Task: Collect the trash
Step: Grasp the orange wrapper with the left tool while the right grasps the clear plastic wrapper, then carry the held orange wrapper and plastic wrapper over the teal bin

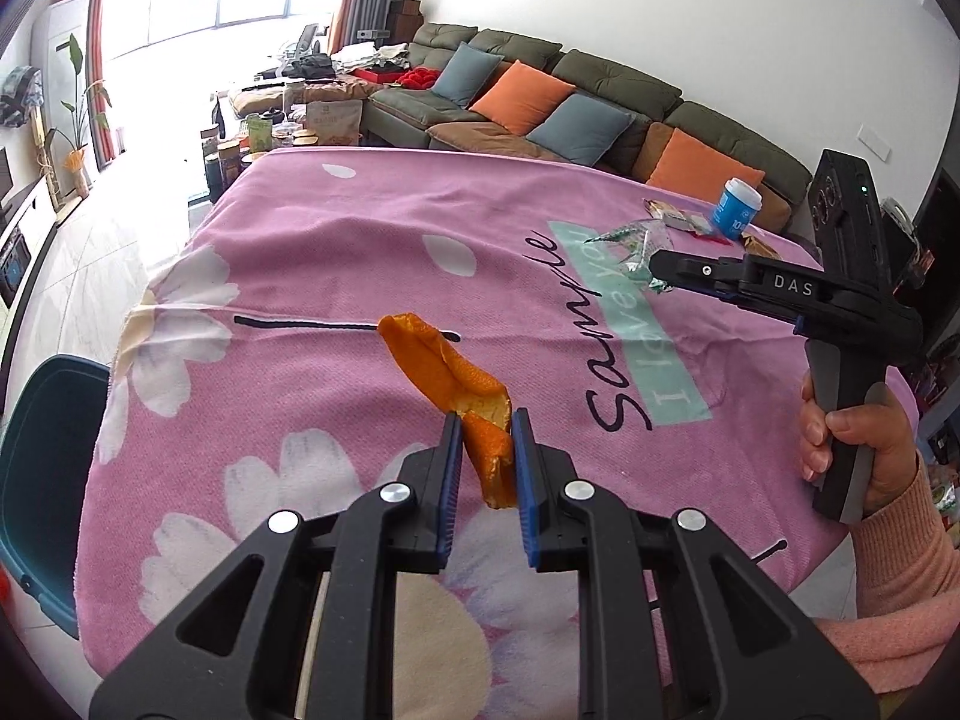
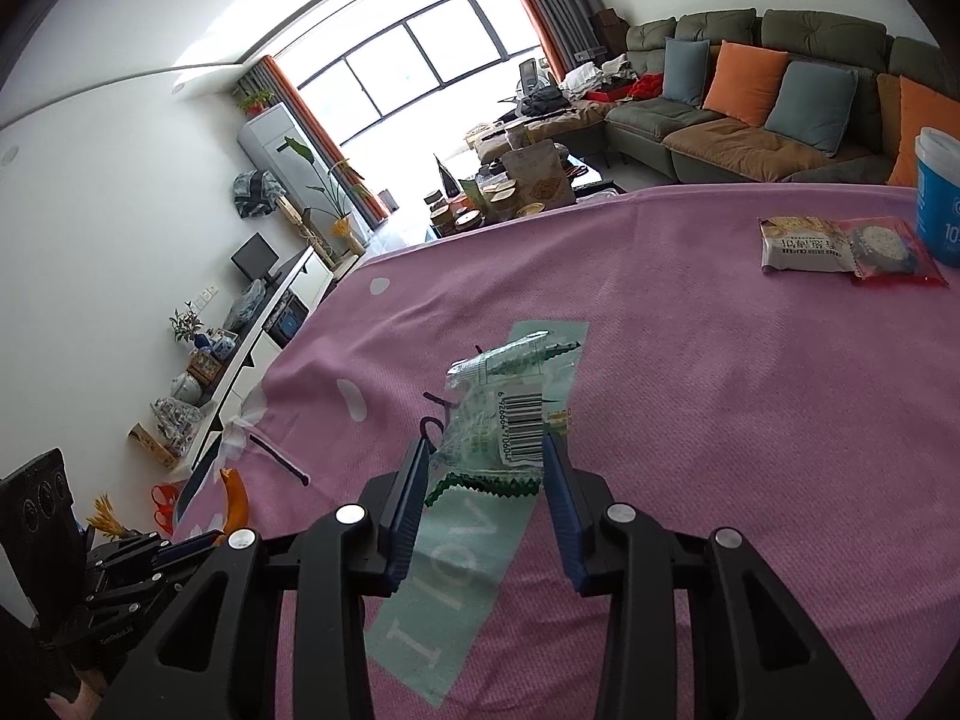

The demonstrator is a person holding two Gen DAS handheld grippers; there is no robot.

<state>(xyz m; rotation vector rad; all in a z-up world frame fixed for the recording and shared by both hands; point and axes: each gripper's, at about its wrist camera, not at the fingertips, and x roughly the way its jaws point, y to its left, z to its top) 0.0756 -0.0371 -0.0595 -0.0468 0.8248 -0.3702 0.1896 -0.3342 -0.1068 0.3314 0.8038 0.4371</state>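
My left gripper is shut on the lower end of a long curled orange peel, which sticks up and away over the pink flowered tablecloth. In the right wrist view the same peel shows at the lower left. My right gripper points down at the cloth's teal printed band. Its pads press on both sides of a crumpled clear green-and-white wrapper with a barcode. From the left wrist view, the right gripper sits at the wrapper, held by a hand in a pink sleeve.
A blue tub with a white lid stands at the table's far right, beside a cracker packet and a red-edged snack packet. A dark teal bin stands off the table's left edge. A green sofa lies beyond.
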